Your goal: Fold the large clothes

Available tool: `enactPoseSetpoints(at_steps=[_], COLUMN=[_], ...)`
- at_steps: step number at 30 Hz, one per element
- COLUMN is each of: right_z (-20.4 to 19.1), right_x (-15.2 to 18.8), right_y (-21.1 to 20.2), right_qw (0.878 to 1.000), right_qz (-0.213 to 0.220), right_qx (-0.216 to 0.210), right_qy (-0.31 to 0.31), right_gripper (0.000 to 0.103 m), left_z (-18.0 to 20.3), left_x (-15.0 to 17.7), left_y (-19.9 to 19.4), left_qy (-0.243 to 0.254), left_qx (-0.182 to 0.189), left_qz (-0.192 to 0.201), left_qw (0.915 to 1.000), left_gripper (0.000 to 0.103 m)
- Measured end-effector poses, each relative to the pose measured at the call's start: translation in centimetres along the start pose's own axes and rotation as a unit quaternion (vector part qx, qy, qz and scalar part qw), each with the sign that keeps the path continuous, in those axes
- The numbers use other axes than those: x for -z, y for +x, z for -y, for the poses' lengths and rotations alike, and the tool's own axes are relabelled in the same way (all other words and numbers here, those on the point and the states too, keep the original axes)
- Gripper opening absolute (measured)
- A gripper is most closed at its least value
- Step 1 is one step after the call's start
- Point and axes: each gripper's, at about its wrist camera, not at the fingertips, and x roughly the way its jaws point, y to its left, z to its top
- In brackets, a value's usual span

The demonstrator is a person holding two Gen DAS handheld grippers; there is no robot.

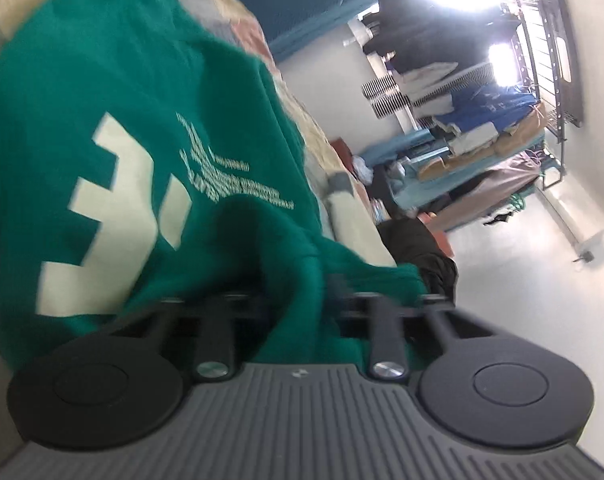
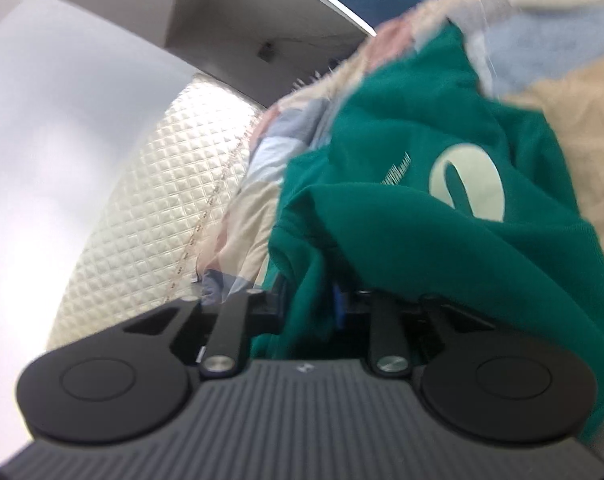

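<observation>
Left tongs [image 1: 298, 300] and right tongs [image 2: 314, 304]: each nearly closed on bunched green shirt [image 1: 114, 92] (patchwork bed [image 2: 562, 120] beneath); grasping step judged done, joint lift-and-fold required next.

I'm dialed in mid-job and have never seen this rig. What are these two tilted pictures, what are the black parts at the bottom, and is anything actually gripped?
There is no robot arm here: a person carries a two-finger gripper in each hand, and each gripper has a wide-angle camera looking forward along its fingers. That is why both pictures look bent and tilted. The black discs and bars at the bottom are the gripper's own mechanism.

The left wrist view shows the left gripper with its jaws closed on a fold of a green garment with pale printed lettering. The right wrist view shows the right gripper closed on another part of the same green garment.

The garment lies on a patchwork quilt over a bed. Behind, in the left view, a rack holds piled clothes.
</observation>
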Motion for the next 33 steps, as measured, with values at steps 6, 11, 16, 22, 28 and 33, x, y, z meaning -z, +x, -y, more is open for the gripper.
enactPoseSetpoints(at_steps=[6, 11, 16, 22, 28, 33], right_z=[-5.0, -9.8, -15.2, -22.4, -30.4, -37.1], right_x=[1.8, 2.7, 2.4, -0.2, -4.3, -8.8], right_y=[-4.9, -10.0, -13.8, -18.2, -22.8, -26.5], right_qw=[0.992, 0.977, 0.963, 0.941, 0.917, 0.896], right_qz=[0.068, 0.141, 0.166, 0.207, 0.250, 0.286], right_qx=[-0.007, -0.039, -0.065, -0.105, -0.147, -0.166], right_qy=[-0.101, -0.153, -0.203, -0.247, -0.274, -0.298], right_gripper=[0.016, 0.016, 0.015, 0.015, 0.015, 0.015], left_z=[4.2, 9.8, 15.7, 23.7, 33.6, 42.5], left_x=[1.6, 3.4, 4.0, 3.5, 1.6, -0.9], left_y=[-6.4, -12.2, -16.9, -22.6, -28.3, -31.7], left_qy=[0.048, 0.115, 0.157, 0.192, 0.233, 0.264], left_qx=[0.053, 0.083, 0.086, 0.119, 0.167, 0.196], left_qz=[0.095, 0.154, 0.196, 0.232, 0.268, 0.289], left_qw=[0.9929, 0.9779, 0.9641, 0.9459, 0.9200, 0.8989], left_gripper=[0.012, 0.011, 0.011, 0.011, 0.011, 0.011])
